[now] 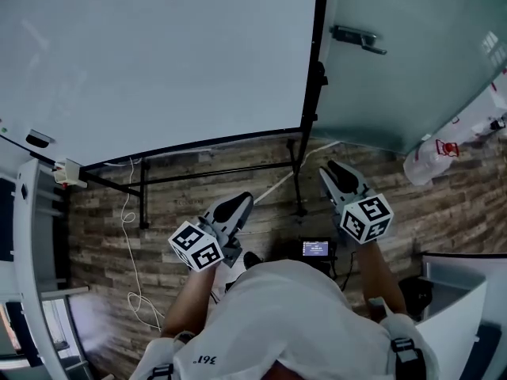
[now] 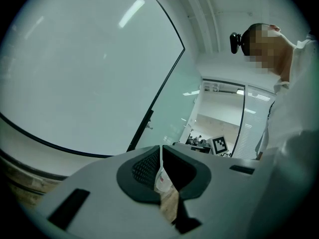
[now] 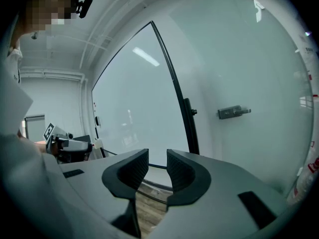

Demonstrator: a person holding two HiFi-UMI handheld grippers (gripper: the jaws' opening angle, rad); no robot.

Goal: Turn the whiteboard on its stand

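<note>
Head view, looking steeply down: the whiteboard (image 1: 158, 54) is standing on its black stand (image 1: 214, 173) along the far edge of the plank floor (image 1: 174, 204), with its pale face looking toward the person (image 1: 277, 315). Its right edge is running along a black upright (image 1: 310, 101), just beside a frosted glass wall (image 1: 412, 77) that is carrying a metal latch (image 1: 358, 38). A white cable (image 1: 129, 236) is trailing over the floor below the whiteboard's left half. A bag (image 1: 434, 158) is leaning at the foot of the glass wall near the floor's right edge. A small lit screen (image 1: 315, 248) is showing between the person's two arms.

The left claw (image 1: 236, 206) is pointing toward the lower bars of the stand and is hanging apart from the whiteboard. In the left gripper view its jaws are pressing together with nothing held, and the whiteboard is filling the upper left of that view.

The right claw (image 1: 337, 169) is pointing toward the foot of the upright, likewise clear of the whiteboard. In the right gripper view its jaws are standing a narrow gap apart with nothing between them, and the whiteboard's lower edge and the floor are showing beyond the gap
</note>
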